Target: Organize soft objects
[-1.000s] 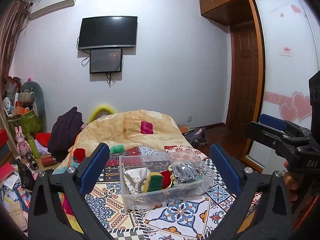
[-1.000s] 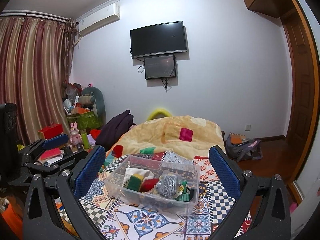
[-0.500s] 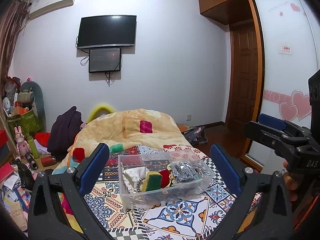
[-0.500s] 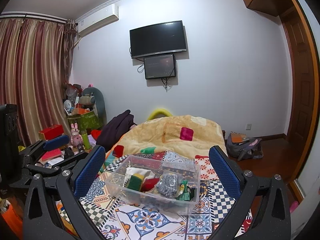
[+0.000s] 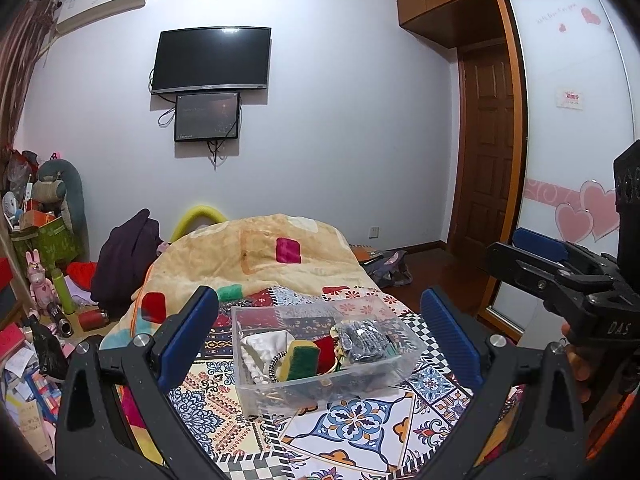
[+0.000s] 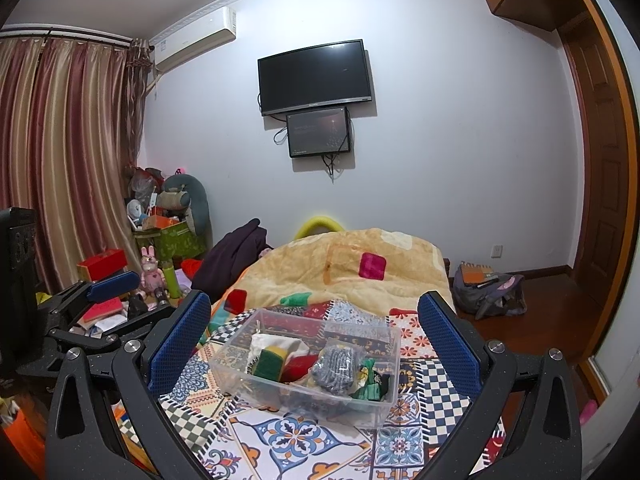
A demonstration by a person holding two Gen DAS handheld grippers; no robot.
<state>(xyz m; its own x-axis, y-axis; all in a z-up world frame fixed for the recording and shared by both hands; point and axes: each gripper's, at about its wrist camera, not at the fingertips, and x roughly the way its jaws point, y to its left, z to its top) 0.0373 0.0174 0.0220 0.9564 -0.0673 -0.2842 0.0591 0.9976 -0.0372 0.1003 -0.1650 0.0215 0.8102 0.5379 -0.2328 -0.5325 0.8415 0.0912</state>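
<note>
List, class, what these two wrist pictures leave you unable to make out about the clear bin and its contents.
- Left wrist view: the clear plastic bin has a bottom layer hidden under the green-and-yellow sponge and white cloth.
- Right wrist view: the bagged grey item is too small and wrapped to identify.
- Right wrist view: the green pieces are blurred by the bin wall.

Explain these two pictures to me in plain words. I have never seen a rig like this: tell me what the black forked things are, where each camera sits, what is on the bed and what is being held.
No robot here: a person carries two hand-held grippers, each with a camera looking along its blue-padded fingers. One picture is from the left gripper, the other from the right gripper. Each also sees the other at its edge. Both are open and hold nothing. On the patterned cloth on the bed stands a clear plastic box holding a green-and-yellow sponge, white cloth, something red and a grey scrubber.
</note>
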